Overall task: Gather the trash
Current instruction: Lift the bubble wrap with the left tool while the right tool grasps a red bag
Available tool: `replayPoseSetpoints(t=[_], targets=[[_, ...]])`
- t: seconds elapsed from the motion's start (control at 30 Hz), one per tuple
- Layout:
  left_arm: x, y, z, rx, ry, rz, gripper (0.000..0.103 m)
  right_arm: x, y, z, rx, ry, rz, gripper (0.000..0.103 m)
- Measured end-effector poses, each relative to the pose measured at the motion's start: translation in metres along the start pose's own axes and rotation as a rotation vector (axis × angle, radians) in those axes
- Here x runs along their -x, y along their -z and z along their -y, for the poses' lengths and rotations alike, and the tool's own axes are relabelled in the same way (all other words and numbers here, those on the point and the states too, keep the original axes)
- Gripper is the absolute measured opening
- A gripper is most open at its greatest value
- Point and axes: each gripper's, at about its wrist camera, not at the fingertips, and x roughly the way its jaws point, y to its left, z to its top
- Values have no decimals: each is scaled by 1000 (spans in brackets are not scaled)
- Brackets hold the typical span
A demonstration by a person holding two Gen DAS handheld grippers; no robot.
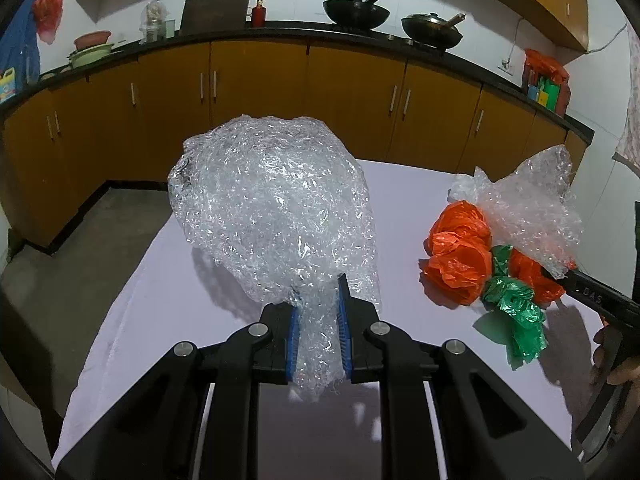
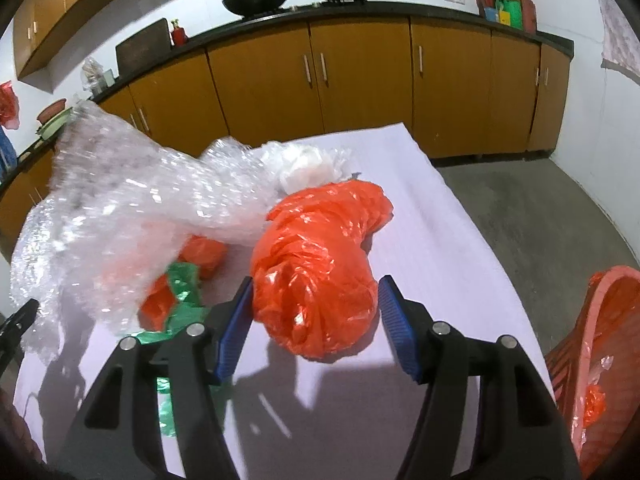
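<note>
My left gripper (image 1: 319, 292) is shut on a large crumpled clear bubble wrap (image 1: 272, 204) and holds it over the white table (image 1: 168, 288). In the right wrist view this wrap (image 2: 132, 200) hangs blurred at the left. My right gripper (image 2: 316, 292) is open, its blue pads on either side of a crumpled orange plastic bag (image 2: 320, 264) lying on the table (image 2: 440, 240). Its black finger (image 1: 600, 300) shows at the right of the left wrist view, beside more orange bags (image 1: 460, 248), a green bag (image 1: 516, 312) and a smaller bubble wrap (image 1: 532, 208).
A red basket (image 2: 600, 360) lined with plastic stands at the table's right side. A white plastic wad (image 2: 308, 168) lies behind the orange bag. Green (image 2: 184, 280) and orange scraps lie under the wrap. Yellow-brown cabinets (image 1: 260, 80) and woks (image 1: 356, 12) fill the background.
</note>
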Motion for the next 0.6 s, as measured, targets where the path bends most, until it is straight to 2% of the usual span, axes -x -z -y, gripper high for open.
replayPoseSetpoints(t=[0.1, 0.2, 0.37, 0.6], targets=[[0, -1, 2, -5, 6, 0, 17, -4, 2, 2, 4, -2, -17, 35], [0, -1, 5, -8, 13, 2, 17, 0, 4, 3, 16, -5, -7, 26], [6, -2, 8, -15, 29, 13, 17, 19, 10, 5, 18, -23, 16, 20], [27, -5, 15, -20, 64, 48, 17, 54, 23, 13, 10, -33, 44, 18]])
